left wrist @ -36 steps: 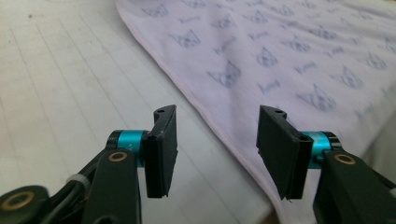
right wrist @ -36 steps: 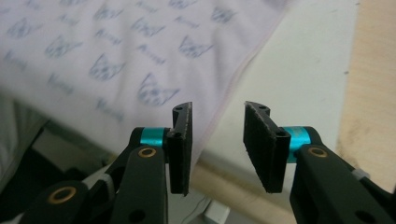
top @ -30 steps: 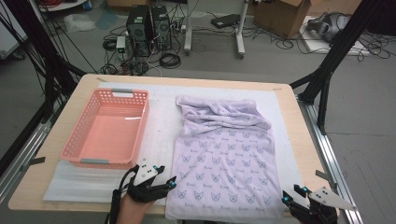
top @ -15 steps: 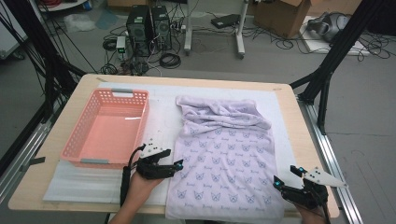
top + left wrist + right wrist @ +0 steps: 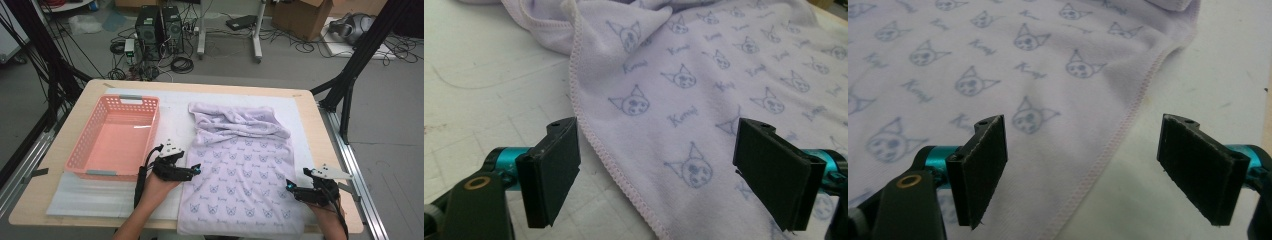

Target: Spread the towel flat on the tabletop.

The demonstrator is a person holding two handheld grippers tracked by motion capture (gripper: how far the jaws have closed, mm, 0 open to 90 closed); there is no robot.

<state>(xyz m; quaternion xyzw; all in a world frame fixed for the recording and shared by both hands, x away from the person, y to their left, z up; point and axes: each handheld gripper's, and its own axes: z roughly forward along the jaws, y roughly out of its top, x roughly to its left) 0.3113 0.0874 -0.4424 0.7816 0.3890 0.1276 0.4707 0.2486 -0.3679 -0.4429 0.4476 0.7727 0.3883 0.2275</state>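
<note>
A pale lilac terry towel printed with small cat faces (image 5: 240, 170) lies across the middle of the high view on a white foam mat (image 5: 115, 195), its long axis running from the bottom edge of the frame up toward the centre, where its far end is bunched into folds. The left gripper (image 5: 192, 171) sits at the towel's left hem, lower centre-left of that view, and the right gripper (image 5: 291, 189) at the right hem, lower right; each hand is just beside its own long edge, so neither has to cross over. In the left gripper view, the left gripper (image 5: 656, 175) has its jaws spread wide with the stitched hem running diagonally between them, and nothing is clamped. In the right gripper view, the right gripper (image 5: 1083, 172) is likewise spread wide, the hem passing between the jaws. The likely next move is a pinch of both side hems, each lying straight ahead of its tool. A salmon-pink perforated plastic basket (image 5: 82, 145) stands at the left of the high view, apart from the towel.
</note>
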